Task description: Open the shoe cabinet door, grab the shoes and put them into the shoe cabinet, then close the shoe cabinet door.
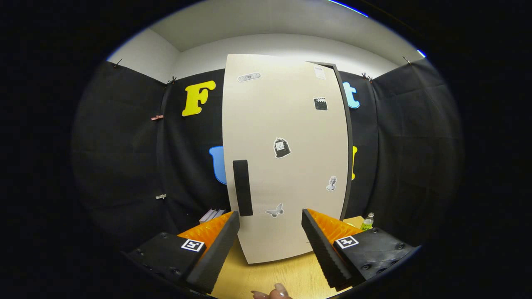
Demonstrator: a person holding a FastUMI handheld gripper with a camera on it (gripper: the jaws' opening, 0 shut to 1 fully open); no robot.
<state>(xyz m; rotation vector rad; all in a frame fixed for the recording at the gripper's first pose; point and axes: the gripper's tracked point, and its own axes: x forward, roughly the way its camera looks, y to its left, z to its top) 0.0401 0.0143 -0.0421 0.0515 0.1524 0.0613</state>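
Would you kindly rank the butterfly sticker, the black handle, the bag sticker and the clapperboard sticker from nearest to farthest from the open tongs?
From the tongs:
1. Butterfly sticker, just ahead, low on the door.
2. Black handle, left of it.
3. Bag sticker, mid-door.
4. Clapperboard sticker, high on the right.

A staged recording booth, not a home: black cloth (124,158) clipped up as walls under plain white room walls (266,47), with a tall beige sticker-dotted cabinet door (286,166) centre frame on a light wooden desk (274,278).
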